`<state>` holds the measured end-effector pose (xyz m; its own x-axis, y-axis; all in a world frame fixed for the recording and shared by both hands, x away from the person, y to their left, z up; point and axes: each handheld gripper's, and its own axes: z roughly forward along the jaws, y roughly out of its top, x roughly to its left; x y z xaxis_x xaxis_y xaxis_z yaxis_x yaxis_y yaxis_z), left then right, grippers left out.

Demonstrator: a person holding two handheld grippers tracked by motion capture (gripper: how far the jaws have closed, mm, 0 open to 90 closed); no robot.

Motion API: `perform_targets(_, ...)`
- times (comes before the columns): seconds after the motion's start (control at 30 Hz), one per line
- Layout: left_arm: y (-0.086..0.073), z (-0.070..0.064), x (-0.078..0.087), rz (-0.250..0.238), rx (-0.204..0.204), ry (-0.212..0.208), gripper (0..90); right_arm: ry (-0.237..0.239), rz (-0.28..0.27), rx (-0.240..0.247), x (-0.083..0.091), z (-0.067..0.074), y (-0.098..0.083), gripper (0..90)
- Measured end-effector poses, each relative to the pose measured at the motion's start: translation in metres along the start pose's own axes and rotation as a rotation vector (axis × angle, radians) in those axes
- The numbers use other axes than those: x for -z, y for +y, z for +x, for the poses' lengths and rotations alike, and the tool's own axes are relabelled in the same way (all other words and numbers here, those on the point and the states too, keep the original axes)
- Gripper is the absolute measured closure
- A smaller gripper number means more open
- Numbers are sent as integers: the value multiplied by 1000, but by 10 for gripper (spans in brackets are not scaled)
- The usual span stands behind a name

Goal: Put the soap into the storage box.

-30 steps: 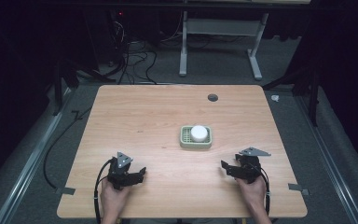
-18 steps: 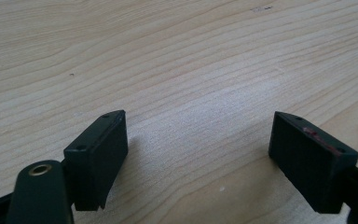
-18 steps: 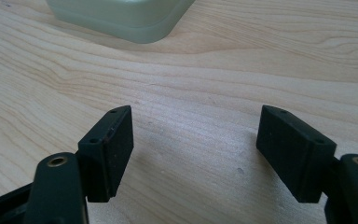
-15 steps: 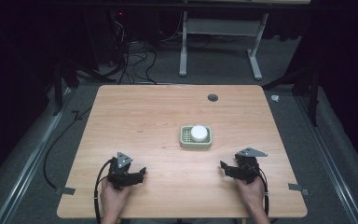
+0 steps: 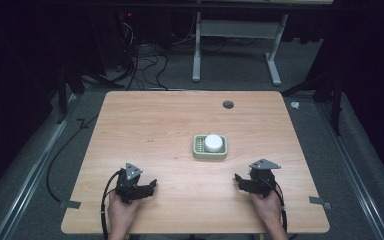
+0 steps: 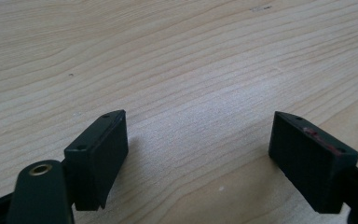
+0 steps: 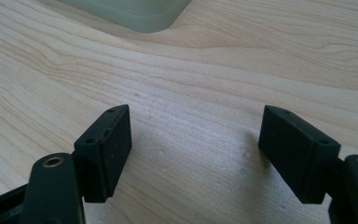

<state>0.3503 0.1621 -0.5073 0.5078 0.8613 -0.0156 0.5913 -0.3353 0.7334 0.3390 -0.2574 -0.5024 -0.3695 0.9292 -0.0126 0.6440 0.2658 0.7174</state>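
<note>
The right gripper (image 5: 244,181) has just been opening, with nothing between its jaws; the soap dish (image 5: 210,147) waits at its eleven o'clock. The left gripper (image 5: 147,186) is open and empty.

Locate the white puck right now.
In the high view the white puck sits in the green tray, right of the table's centre and nearer the right gripper than the left.

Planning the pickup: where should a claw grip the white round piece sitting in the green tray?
Grip the white round piece by its rounded sides, coming from above: it stands above the green tray, whose rim likely blocks a low sideways approach.
</note>
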Motion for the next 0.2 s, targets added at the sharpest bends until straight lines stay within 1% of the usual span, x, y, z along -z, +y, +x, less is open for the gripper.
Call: perform_targets(0.2,0,0,0,0,0,0,200,0,0,0,0,0,0,265)
